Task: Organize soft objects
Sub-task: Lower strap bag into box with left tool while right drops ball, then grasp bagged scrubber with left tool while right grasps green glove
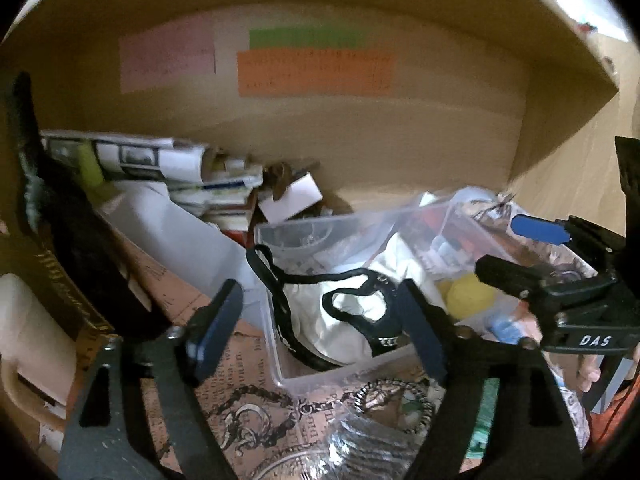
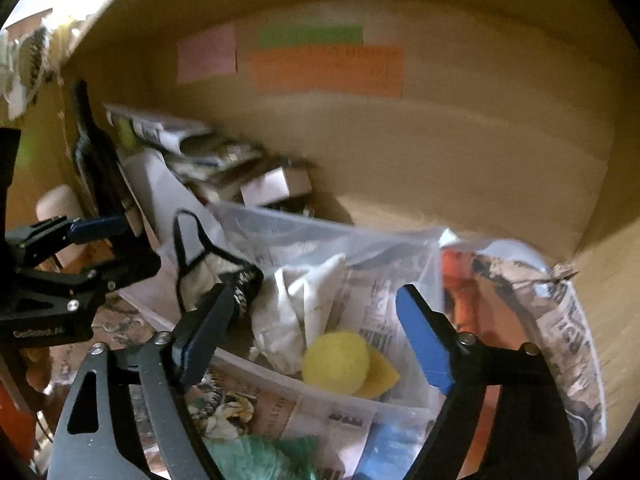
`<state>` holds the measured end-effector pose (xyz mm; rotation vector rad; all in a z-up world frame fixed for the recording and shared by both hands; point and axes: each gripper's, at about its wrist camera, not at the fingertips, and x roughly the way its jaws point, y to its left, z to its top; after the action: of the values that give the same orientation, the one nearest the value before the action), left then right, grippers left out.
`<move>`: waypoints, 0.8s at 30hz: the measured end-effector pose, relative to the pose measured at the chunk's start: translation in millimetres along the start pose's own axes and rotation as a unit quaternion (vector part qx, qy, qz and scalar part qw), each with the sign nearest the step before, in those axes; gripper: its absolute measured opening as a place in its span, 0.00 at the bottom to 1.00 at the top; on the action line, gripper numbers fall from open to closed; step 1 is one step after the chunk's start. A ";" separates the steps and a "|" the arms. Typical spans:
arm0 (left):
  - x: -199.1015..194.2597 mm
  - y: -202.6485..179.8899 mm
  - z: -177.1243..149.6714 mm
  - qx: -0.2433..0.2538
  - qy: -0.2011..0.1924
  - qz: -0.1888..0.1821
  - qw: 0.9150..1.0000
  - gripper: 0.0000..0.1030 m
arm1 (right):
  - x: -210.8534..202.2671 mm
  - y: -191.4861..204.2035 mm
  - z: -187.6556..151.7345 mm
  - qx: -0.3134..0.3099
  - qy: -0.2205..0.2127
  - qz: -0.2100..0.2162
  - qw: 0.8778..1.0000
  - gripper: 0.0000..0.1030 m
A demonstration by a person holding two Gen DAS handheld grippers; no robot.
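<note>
Hovering over a clear plastic rectangular bin [image 1: 280, 376], both grippers have fingers spread open, nothing between them. Left gripper [image 1: 320, 328] sits at lower centre of the left wrist view, its dark blue pads straddling a white cloth face mask with black trim and ear loops [image 1: 352, 320] that lies inside the bin. One black loop hangs over the bin's far-left rim.

Right gripper [image 2: 316, 332] sits lower centre in the right wrist view, above a round yellow fuzzy pom-pom ball [image 2: 336, 360] in the same bin, beside a crumpled white cloth [image 2: 296, 316]. Same ball shows at centre right of the left view [image 1: 468, 296].

Right gripper is also visible at the right edge of the left view [image 1: 532, 248]; left gripper at the left edge of the right view [image 2: 84, 248].

Surface under the bin is newspaper-print paper [image 1: 240, 364]. Behind: tan cardboard wall [image 1: 360, 148] with pink, green and orange paper labels [image 1: 316, 74], text too blurred to read. Rolled newspapers [image 1: 140, 156] are stacked upper left.
</note>
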<state>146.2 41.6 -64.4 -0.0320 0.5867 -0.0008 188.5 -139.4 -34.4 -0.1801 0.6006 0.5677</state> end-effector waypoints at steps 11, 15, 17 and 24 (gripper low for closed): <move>-33.4 -2.5 -27.1 -0.002 0.004 0.003 1.000 0.99 | -41.5 7.6 -28.2 0.002 -0.026 0.007 1.000 0.99; -24.3 -2.8 -49.0 -0.010 0.038 0.000 0.999 0.99 | -35.7 8.7 -46.4 0.011 0.003 0.014 1.000 0.99; -16.0 -3.0 -61.1 -0.018 0.063 -0.008 0.998 0.99 | -30.1 8.8 -57.0 0.016 0.023 0.017 0.999 0.99; 4.7 -5.8 -87.7 -0.039 0.114 -0.026 0.992 0.99 | -12.9 8.1 -91.6 0.029 0.092 0.025 0.995 0.97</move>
<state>101.6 33.2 -139.8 -0.1238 0.8148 -0.0337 130.9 -167.8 -101.5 -0.1632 0.8012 0.5842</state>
